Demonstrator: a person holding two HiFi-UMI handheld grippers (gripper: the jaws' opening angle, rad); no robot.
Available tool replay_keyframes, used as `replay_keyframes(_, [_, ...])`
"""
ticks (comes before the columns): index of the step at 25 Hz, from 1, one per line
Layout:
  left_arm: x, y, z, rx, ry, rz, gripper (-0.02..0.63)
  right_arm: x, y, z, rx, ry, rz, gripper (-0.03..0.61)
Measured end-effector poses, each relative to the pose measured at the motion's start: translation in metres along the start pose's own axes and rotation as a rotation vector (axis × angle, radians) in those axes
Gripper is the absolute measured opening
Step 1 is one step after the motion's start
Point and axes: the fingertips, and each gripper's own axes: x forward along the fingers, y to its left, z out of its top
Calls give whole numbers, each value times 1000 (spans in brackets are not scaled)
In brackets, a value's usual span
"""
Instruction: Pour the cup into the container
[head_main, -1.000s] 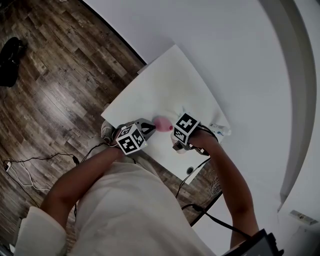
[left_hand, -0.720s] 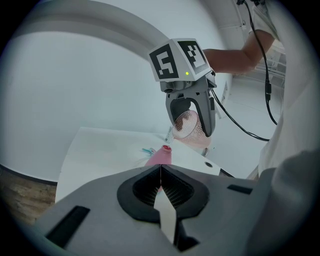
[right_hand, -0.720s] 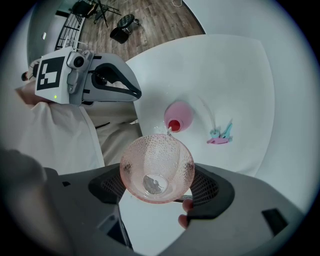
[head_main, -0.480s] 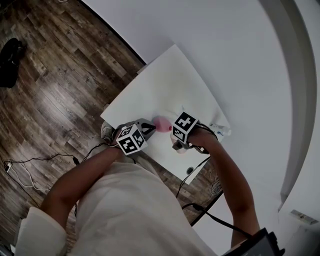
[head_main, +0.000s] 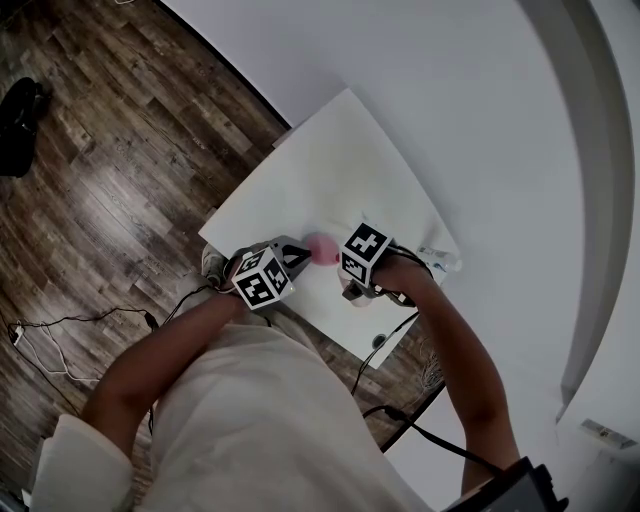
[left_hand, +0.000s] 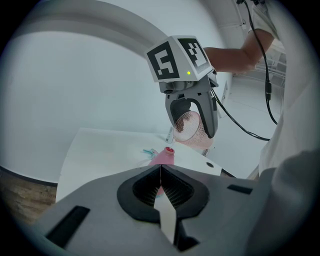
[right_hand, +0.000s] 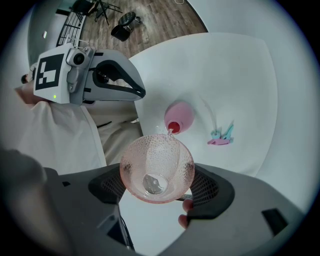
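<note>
Cup: the pink cup (right_hand: 156, 170) was tipped, its lip just above the container's red mouth.
Container: the pink container (right_hand: 179, 117) stood upright on the white table (right_hand: 235, 75).
Right gripper: the right gripper (right_hand: 157, 186) had its jaws clamped on the cup's sides.
Left gripper: the left gripper (left_hand: 161, 187) had its jaws fully together on nothing, just beside the container.
Change: almost none since a second before; the tilt was held, so the pour was probably finishing.

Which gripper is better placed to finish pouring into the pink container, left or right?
Right, probably. The right gripper grips the cup, tilted with its lip over the mouth of the pink container. The left gripper is shut on nothing, beside the container.
</note>
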Motion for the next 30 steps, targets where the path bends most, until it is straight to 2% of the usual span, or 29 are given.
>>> replay_keyframes(30, [1,4,2,3,-3,8,12,1,2,5,-19,42,16,380])
